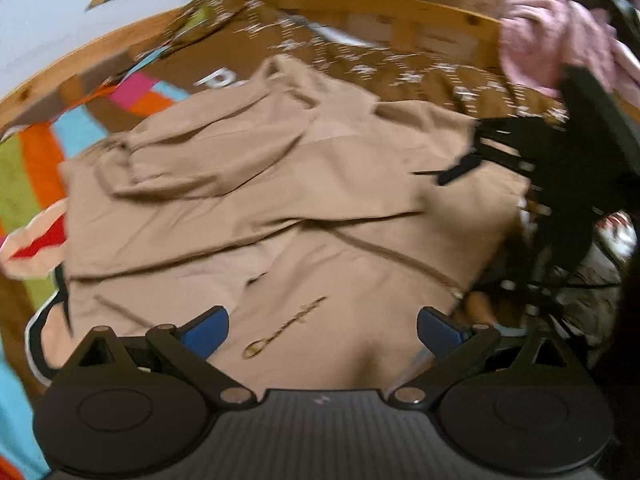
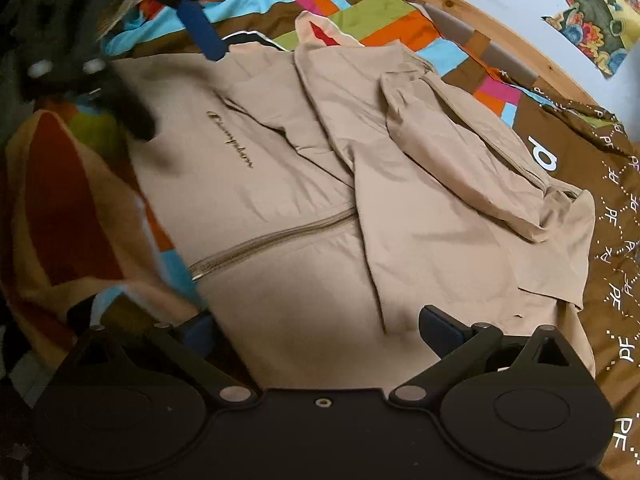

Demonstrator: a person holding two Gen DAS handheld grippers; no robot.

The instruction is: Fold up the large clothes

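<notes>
A large beige zip jacket (image 1: 280,200) (image 2: 360,184) lies flat on a striped bedspread (image 2: 360,12), with both sleeves folded across its body. Its zipper (image 2: 272,240) is closed and a script logo (image 1: 280,328) sits on the chest. My left gripper (image 1: 322,332) hovers open over the chest, with nothing pinched. My right gripper (image 2: 320,332) stands open over the jacket's other side, also with nothing in it. Each gripper shows in the other's view: a dark finger (image 1: 460,170) of the right one, a blue finger (image 2: 202,34) of the left one.
A wooden bed frame (image 1: 360,4) (image 2: 480,20) borders the bedspread. A pink garment (image 1: 552,40) lies at the far right corner. A brown patterned cover (image 2: 616,240) runs beside the jacket. A beige and red cloth (image 1: 36,244) sticks out at the jacket's edge.
</notes>
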